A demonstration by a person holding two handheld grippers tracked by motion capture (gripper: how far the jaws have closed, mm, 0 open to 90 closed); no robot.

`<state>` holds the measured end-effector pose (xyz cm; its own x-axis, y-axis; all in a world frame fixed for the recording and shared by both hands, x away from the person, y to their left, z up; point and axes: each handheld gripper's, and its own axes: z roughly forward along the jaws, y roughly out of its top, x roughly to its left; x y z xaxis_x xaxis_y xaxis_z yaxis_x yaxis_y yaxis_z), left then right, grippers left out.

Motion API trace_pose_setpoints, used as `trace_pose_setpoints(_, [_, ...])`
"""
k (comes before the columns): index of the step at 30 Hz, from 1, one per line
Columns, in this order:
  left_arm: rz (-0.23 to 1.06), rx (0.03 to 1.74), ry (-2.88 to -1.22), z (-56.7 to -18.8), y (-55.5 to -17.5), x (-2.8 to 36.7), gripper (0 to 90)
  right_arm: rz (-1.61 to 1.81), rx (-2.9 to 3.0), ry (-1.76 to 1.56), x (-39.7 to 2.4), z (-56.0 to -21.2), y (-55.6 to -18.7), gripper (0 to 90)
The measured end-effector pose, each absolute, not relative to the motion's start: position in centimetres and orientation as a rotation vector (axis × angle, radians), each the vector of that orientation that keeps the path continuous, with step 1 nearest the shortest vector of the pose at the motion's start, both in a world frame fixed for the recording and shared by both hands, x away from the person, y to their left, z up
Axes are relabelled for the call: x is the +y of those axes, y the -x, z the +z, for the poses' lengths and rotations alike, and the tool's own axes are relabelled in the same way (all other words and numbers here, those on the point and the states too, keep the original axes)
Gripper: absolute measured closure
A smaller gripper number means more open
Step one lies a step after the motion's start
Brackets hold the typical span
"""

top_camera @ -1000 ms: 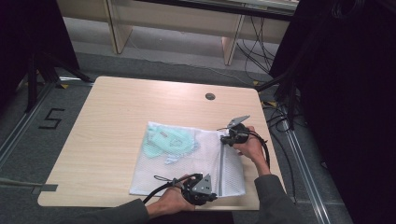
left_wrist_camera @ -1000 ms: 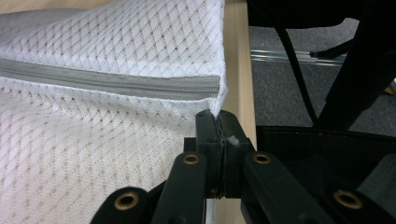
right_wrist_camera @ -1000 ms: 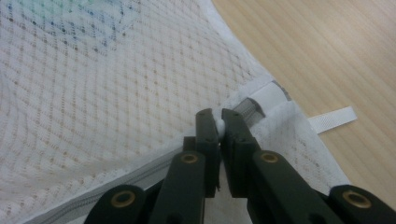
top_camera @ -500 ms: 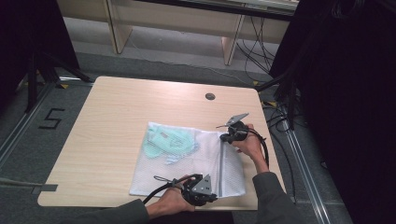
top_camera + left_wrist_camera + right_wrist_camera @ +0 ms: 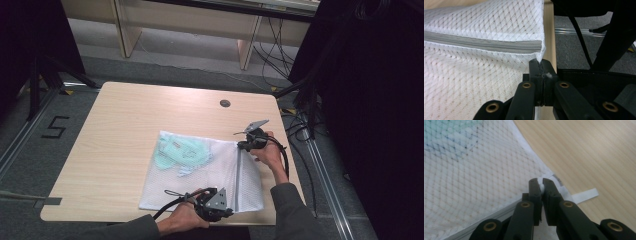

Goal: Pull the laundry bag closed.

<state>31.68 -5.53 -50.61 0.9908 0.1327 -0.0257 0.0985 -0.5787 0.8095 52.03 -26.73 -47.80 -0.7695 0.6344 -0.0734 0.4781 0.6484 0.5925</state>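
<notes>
From the high view, the mesh bag lies flat at the table's near right. Left gripper view: your left gripper pinches its corner by the closed zipper. Right gripper view: your right gripper clamps the zipper pull — the zip looks finished, so release gently next.

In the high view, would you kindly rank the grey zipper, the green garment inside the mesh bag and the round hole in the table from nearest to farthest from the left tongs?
From the left tongs:
1. Grey zipper, just above, toward the right.
2. Green garment, up and left, inside the mesh bag.
3. Round hole, far side of the table.
</notes>
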Motion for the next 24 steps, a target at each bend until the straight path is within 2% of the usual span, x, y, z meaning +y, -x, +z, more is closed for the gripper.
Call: trace_pose_setpoints(24, [0.054, 0.17, -2.184, -50.7, -32.24, -5.75, 88.0, 0.822, 2.557, -0.909, -26.69, -47.67, -52.21, 86.5])
